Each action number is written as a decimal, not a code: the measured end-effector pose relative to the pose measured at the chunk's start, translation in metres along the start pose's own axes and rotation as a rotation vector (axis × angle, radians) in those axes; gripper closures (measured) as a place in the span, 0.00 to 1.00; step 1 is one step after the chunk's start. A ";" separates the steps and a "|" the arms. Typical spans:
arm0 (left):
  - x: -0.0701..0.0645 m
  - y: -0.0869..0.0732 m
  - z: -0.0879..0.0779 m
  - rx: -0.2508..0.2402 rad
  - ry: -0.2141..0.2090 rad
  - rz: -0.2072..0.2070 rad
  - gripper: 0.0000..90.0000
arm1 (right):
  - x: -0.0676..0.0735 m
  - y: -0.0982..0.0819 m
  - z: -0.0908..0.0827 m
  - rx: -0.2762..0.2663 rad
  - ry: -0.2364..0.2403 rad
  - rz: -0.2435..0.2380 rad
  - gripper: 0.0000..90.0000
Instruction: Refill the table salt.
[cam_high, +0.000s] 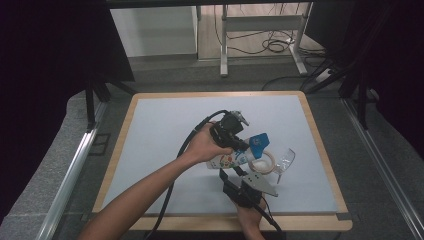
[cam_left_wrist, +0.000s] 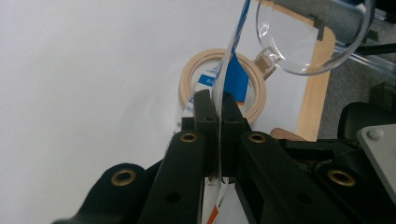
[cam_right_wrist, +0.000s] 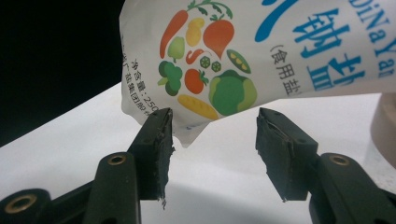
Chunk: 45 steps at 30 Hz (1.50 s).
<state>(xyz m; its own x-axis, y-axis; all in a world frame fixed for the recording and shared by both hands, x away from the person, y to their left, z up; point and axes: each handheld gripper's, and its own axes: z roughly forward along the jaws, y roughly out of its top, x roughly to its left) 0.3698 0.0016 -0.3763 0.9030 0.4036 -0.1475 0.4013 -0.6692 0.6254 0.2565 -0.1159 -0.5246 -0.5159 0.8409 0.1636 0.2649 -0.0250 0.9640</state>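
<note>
Over the right-centre of the white counter (cam_high: 165, 130), the left tongs (cam_left_wrist: 218, 100) pinch tight on the blue top edge of a white plastic salt pouch printed with vegetables (cam_right_wrist: 243, 51), holding it aloft. Below it, the right tongs (cam_right_wrist: 212, 135) stand half open, their pads straddling the pouch's bottom corner without pressing. Closing squarely on that corner would steady it. A beige tape ring (cam_left_wrist: 187, 81) and a clear wine glass (cam_left_wrist: 299, 42) lie just beyond, crowding the right; the left and far counter offers room.

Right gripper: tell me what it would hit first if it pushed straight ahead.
Most likely the salt bag. The right gripper stands open, pointing at the bag's lower corner just ahead of it; the left gripper holds the bag. Depth is hard to judge.
</note>
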 end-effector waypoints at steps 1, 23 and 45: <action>0.000 0.000 0.000 0.000 0.000 0.003 1.00 | -0.001 0.000 -0.001 0.001 -0.001 0.001 0.52; 0.003 -0.002 0.001 -0.048 -0.002 -0.021 1.00 | -0.018 -0.009 -0.024 0.032 0.007 0.025 0.48; 0.012 -0.028 -0.022 -0.194 -0.011 -0.098 1.00 | -0.019 -0.011 -0.025 0.051 0.040 0.018 0.48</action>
<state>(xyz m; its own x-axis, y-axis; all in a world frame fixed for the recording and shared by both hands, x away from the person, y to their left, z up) 0.3659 0.0392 -0.3785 0.8629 0.4537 -0.2226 0.4515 -0.4941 0.7430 0.2427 -0.1453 -0.5327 -0.5427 0.8182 0.1897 0.3146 -0.0114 0.9491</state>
